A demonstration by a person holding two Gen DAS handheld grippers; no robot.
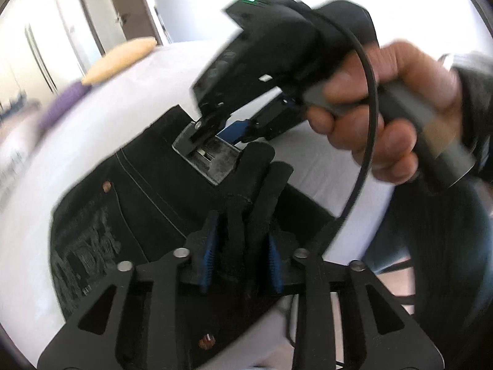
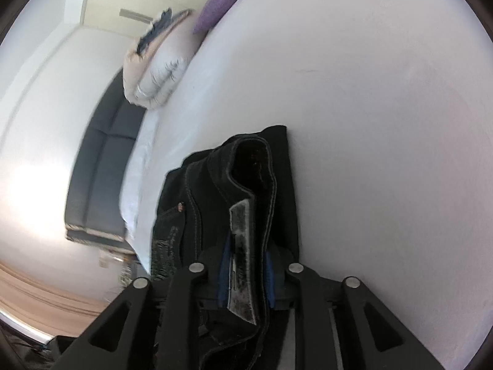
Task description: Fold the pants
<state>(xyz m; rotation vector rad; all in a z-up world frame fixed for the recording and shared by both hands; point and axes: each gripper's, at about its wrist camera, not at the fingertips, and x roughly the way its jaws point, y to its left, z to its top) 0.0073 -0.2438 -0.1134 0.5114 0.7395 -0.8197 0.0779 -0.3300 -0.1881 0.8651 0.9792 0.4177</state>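
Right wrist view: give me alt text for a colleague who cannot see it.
The right gripper has the folded waistband of black jeans and its grey label patch between its blue pads. The jeans lie on a white bed. Far off are a purple cushion, a rolled duvet and a dark sofa.

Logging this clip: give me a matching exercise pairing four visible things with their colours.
Things:
1. pants
2. bed sheet
3. rear cushion
4. front cushion

Colours:
A. purple
B. black
C. yellow-tan
D. white

Pairs: 1-B, 2-D, 3-C, 4-A
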